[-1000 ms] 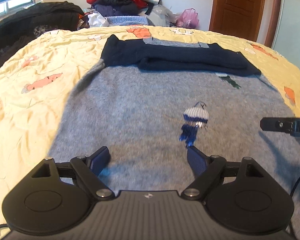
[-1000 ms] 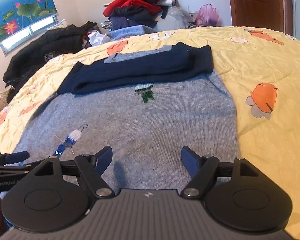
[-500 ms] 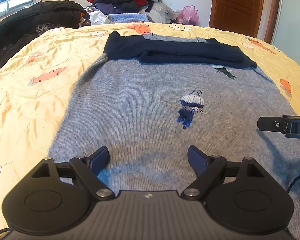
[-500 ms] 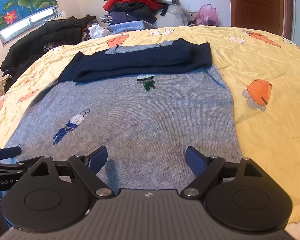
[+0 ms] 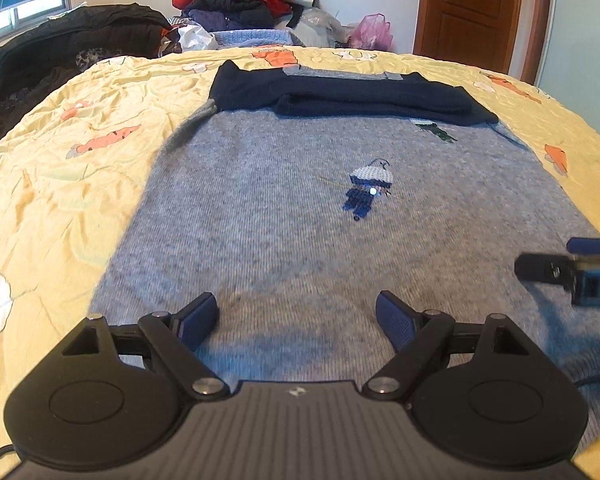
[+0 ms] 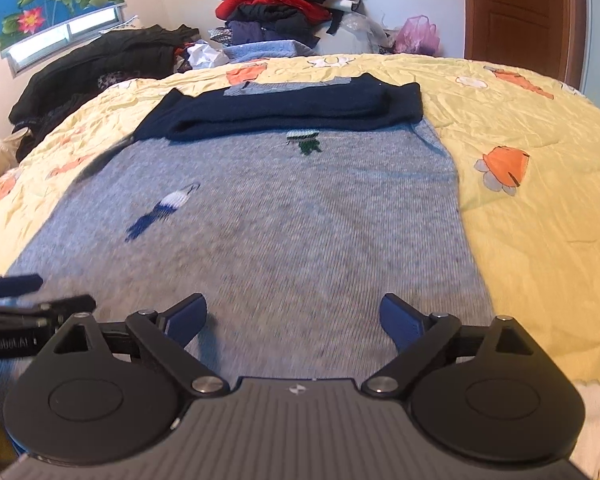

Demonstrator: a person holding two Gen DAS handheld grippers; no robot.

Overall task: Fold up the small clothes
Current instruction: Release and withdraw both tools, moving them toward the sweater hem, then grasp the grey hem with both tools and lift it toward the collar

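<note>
Our left gripper (image 5: 298, 316) gapes wide and empty, our right gripper (image 6: 294, 316) still widening, over a grey knit sweater (image 5: 300, 216) with navy sleeves (image 5: 363, 98) folded across, flat on a crumpled yellow quilt (image 5: 60, 184) below heaped clothes (image 6: 284, 4).

Open grey sweater (image 5: 284, 216) surface ahead, unobstructed; folded navy sleeves (image 5: 371, 98) bar the far end. Yellow quilt (image 6: 539, 216) free either side. Clothes pile (image 6: 292, 4) beyond bed.
</note>
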